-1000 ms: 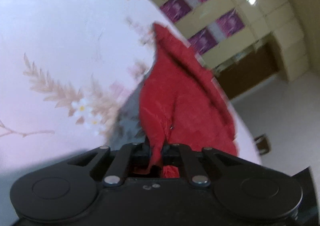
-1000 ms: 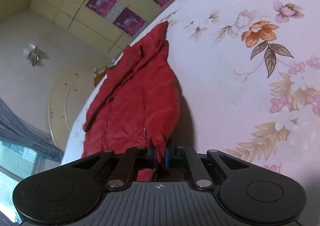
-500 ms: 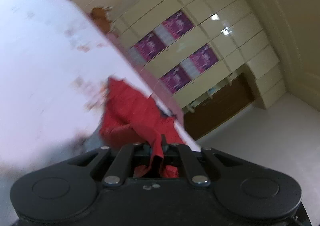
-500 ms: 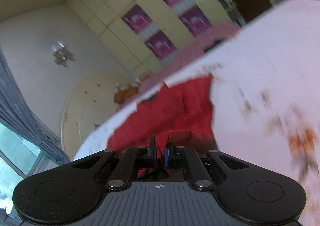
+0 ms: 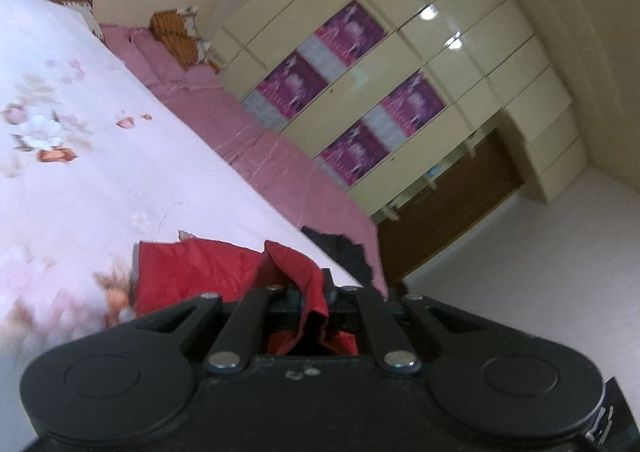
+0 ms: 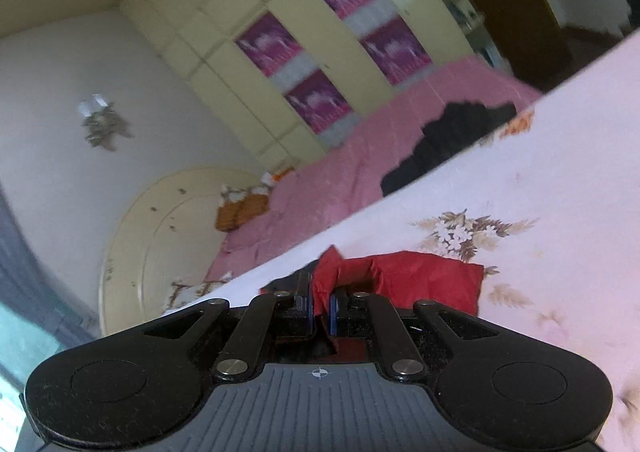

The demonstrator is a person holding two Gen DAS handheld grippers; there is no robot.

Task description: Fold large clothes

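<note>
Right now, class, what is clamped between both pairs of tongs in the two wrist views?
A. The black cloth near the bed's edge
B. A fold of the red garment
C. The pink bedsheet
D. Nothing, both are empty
B: in each wrist view red fabric of the red garment is pinched between the shut jaws of the left tongs and the right tongs.

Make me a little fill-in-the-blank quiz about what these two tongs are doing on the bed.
1. Both tongs, left and right, are clamped on a garment coloured ____.
2. The garment lies on a pale sheet printed with ____.
3. The cupboard doors behind the bed carry panels coloured ____.
4. A ____ piece of clothing lies on the pink cover.

Missing words: red; flowers; purple; black
</note>
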